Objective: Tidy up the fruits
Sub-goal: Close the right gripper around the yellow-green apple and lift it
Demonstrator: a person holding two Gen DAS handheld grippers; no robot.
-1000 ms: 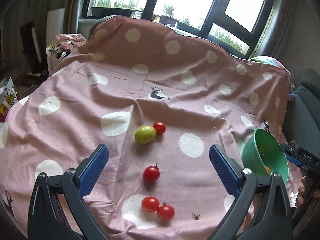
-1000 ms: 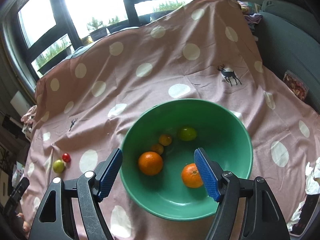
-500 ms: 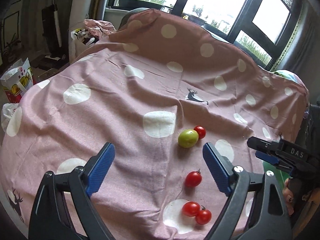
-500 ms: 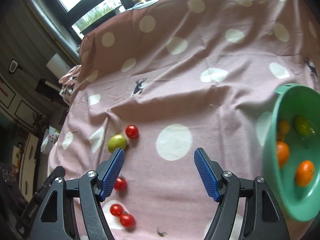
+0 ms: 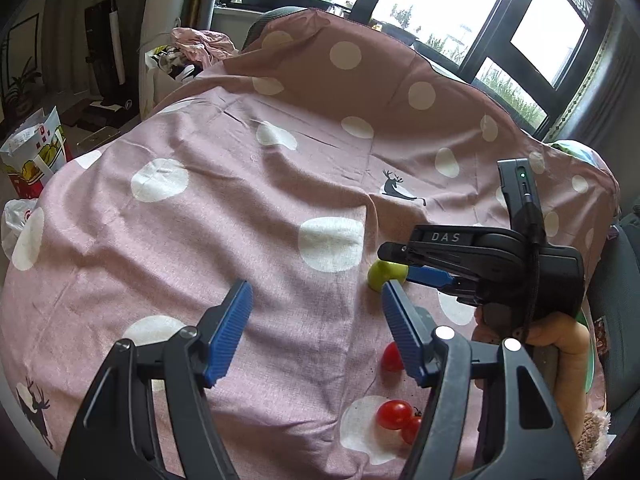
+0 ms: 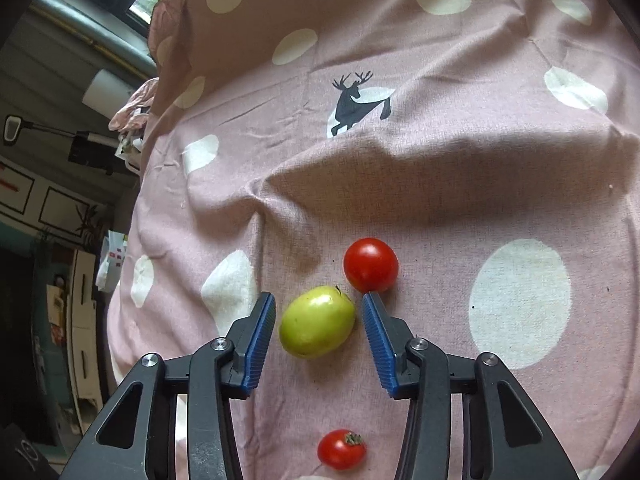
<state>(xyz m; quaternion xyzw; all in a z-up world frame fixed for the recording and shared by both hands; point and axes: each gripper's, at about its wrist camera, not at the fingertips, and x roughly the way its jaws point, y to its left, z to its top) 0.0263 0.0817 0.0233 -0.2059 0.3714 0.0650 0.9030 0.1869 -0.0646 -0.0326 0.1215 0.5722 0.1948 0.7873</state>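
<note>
A small green fruit [image 6: 317,321] lies on the pink polka-dot cloth [image 6: 440,184]. My right gripper [image 6: 319,316] is open with its blue pads on either side of the fruit, small gaps showing on both sides. A red tomato [image 6: 371,265] sits just beyond the fruit, near the right pad. Another tomato [image 6: 341,449] lies nearer to me. In the left wrist view my left gripper [image 5: 316,312] is open and empty above the cloth. The right gripper [image 5: 400,262] reaches in from the right over the green fruit [image 5: 384,275]. Three tomatoes [image 5: 394,414] lie near the cloth's front.
A sliver of the green bowl [image 5: 589,356] shows behind the hand at the right. Bags and clutter [image 5: 32,156] stand on the floor left of the covered surface. Windows are at the back.
My right gripper has swung away from the bowl, moved left and down, and now brackets the green fruit. Its jaws have narrowed. The left gripper has shifted left.
</note>
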